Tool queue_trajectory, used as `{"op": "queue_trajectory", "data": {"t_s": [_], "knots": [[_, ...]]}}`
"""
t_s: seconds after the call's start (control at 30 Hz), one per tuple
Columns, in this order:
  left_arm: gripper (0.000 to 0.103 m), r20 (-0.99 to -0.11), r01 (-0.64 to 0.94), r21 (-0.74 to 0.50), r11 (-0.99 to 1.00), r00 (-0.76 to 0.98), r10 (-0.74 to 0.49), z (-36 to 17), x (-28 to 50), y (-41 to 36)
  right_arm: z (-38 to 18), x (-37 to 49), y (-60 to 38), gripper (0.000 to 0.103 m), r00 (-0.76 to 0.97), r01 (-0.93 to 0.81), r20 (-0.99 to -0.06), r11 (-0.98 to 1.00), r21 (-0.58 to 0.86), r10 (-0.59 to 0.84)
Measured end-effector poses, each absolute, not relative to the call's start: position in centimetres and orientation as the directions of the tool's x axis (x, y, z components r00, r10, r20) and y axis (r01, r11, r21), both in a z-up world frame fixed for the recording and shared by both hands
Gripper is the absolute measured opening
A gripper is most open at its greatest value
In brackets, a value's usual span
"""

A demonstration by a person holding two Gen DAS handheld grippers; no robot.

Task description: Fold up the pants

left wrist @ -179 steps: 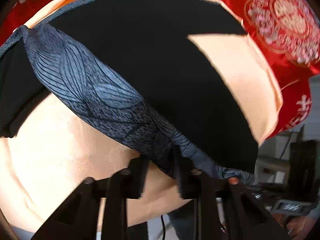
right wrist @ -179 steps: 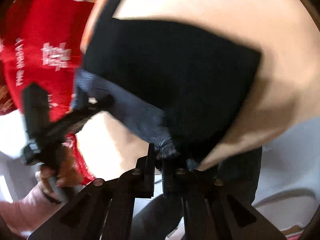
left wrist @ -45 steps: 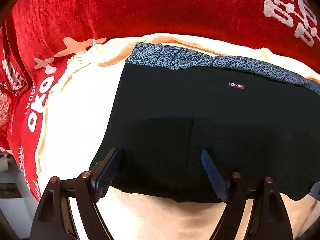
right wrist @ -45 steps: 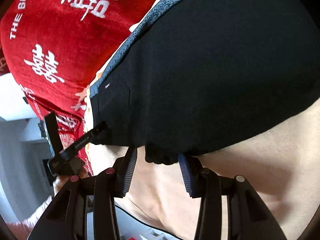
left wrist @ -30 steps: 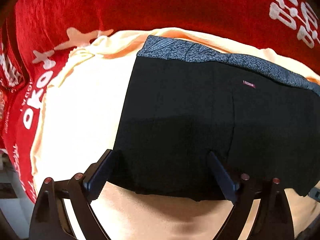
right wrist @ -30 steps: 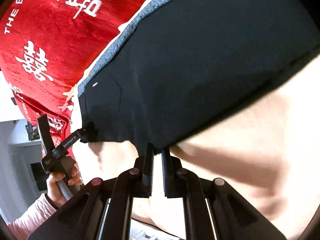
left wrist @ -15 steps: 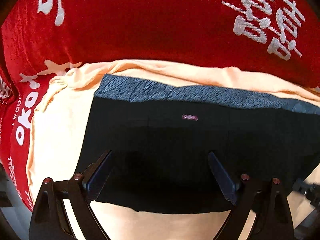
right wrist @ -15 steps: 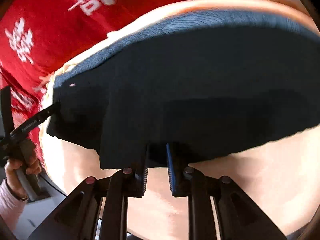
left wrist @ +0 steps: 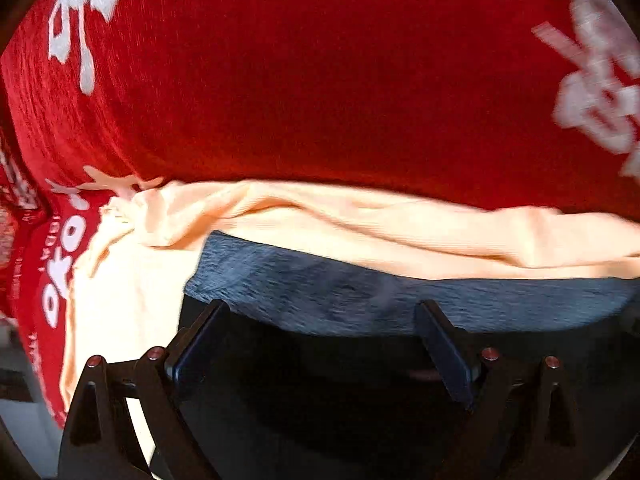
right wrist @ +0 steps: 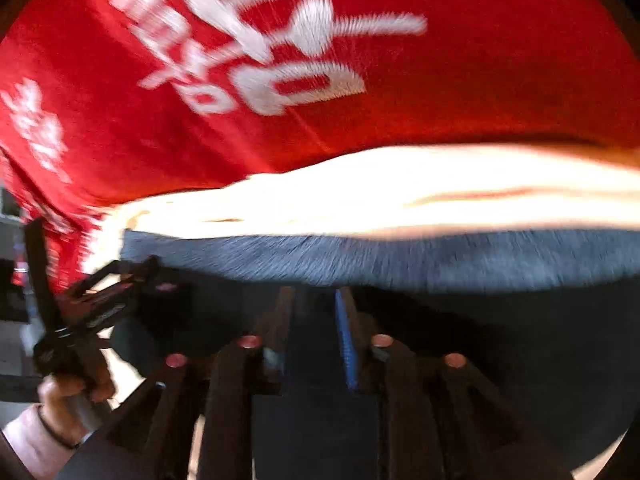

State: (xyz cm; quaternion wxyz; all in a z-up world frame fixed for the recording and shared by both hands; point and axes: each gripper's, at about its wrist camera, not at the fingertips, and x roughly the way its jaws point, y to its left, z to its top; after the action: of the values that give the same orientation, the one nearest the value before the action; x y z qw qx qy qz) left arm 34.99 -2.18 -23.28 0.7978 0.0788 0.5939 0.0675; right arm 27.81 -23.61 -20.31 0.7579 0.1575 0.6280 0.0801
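Observation:
The black pants (left wrist: 320,392) lie flat on a peach cloth (left wrist: 360,224), their grey-blue patterned waistband (left wrist: 320,284) along the far edge. My left gripper (left wrist: 320,312) hovers open over the pants near the waistband, nothing pinched between its wide jaws. In the blurred right wrist view, my right gripper (right wrist: 314,296) sits over the pants (right wrist: 500,340) just short of the waistband (right wrist: 400,256). Its jaws are opening, a narrow gap showing dark cloth below them. The left gripper (right wrist: 156,276) also shows there at the pants' left end, held by a hand (right wrist: 68,392).
A red blanket (left wrist: 320,80) with white lettering covers the surface beyond the peach cloth (right wrist: 400,192) and fills the upper half of both views. At the far left edge, the blanket drops away to a grey floor (left wrist: 24,408).
Both grippers have slid across the pants from the near hem toward the waistband. The right jaws, shut a second ago, have parted slightly. The left jaws stay wide.

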Motion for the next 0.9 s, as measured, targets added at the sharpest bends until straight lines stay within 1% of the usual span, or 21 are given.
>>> {"op": "queue_trajectory", "data": {"t_s": [0.03, 0.07, 0.1, 0.17, 0.23, 0.3, 0.37, 0.4, 0.43, 0.5, 0.57, 0.67, 0.73, 0.9], "knots": [[0.095, -0.943, -0.029, 0.192, 0.981, 0.273, 0.192, -24.0, 35.2, -1.6, -21.1, 28.1, -23.6, 0.027, 0.188, 0.073, -0.944, 0.954, 0.29, 0.273], [0.099, -0.947, -0.052, 0.161, 0.986, 0.275, 0.169, -24.3, 35.4, -0.9, -21.7, 28.2, -24.2, 0.025, 0.201, 0.065, -0.942, 0.956, 0.287, 0.269], [0.102, -0.945, -0.066, 0.163, 0.985, 0.276, 0.174, -24.4, 35.5, -0.6, -21.6, 28.2, -24.7, 0.025, 0.218, 0.062, -0.935, 0.952, 0.3, 0.28], [0.102, -0.947, -0.056, 0.159, 0.986, 0.273, 0.168, -24.2, 35.6, -0.5, -21.2, 27.8, -26.5, 0.024, 0.248, 0.09, -0.942, 0.962, 0.257, 0.228], [0.102, -0.947, -0.049, 0.172, 0.984, 0.266, 0.179, -23.7, 35.5, -0.7, -20.6, 27.3, -29.0, 0.025, 0.26, 0.17, -0.954, 0.965, 0.199, 0.151], [0.102, -0.95, -0.035, 0.165, 0.986, 0.264, 0.169, -22.6, 35.0, -1.3, -19.5, 26.4, -31.3, 0.029, 0.264, 0.224, -0.957, 0.957, 0.182, 0.12], [0.102, -0.957, 0.01, 0.135, 0.991, 0.259, 0.128, -21.3, 33.7, -2.2, -18.1, 24.8, -32.5, 0.032, 0.265, 0.207, -0.96, 0.967, 0.148, 0.09], [0.102, -0.96, 0.03, 0.126, 0.992, 0.254, 0.115, -21.1, 33.1, -2.8, -17.6, 24.0, -32.7, 0.037, 0.265, 0.195, -0.961, 0.972, 0.134, 0.079], [0.102, -0.962, 0.06, 0.121, 0.991, 0.252, 0.102, -20.6, 32.4, -3.7, -17.1, 23.1, -33.0, 0.045, 0.262, 0.186, -0.962, 0.975, 0.125, 0.073], [0.102, -0.967, 0.114, 0.105, 0.988, 0.245, 0.074, -20.2, 30.7, -6.0, -16.5, 20.6, -34.3, 0.05, 0.245, 0.196, -0.967, 0.973, 0.121, 0.071], [0.102, -0.976, 0.179, 0.058, 0.982, 0.218, 0.018, -19.6, 28.6, -9.0, -16.4, 18.3, -36.3, 0.05, 0.221, 0.245, -0.973, 0.961, 0.127, 0.072], [0.102, -0.983, 0.271, 0.024, 0.962, 0.182, -0.027, -19.5, 26.2, -13.3, -16.0, 15.1, -39.4, 0.05, 0.203, 0.34, -0.977, 0.93, 0.138, 0.071], [0.102, -0.985, 0.327, -0.001, 0.945, 0.165, -0.059, -19.3, 24.6, -16.6, -15.7, 13.6, -39.8, 0.05, 0.201, 0.351, -0.977, 0.927, 0.136, 0.067], [0.102, -0.986, 0.386, -0.035, 0.922, 0.135, -0.093, -18.8, 21.9, -22.3, -15.4, 9.3, -40.6, 0.05, 0.164, 0.325, -0.983, 0.936, 0.131, 0.081]]}}
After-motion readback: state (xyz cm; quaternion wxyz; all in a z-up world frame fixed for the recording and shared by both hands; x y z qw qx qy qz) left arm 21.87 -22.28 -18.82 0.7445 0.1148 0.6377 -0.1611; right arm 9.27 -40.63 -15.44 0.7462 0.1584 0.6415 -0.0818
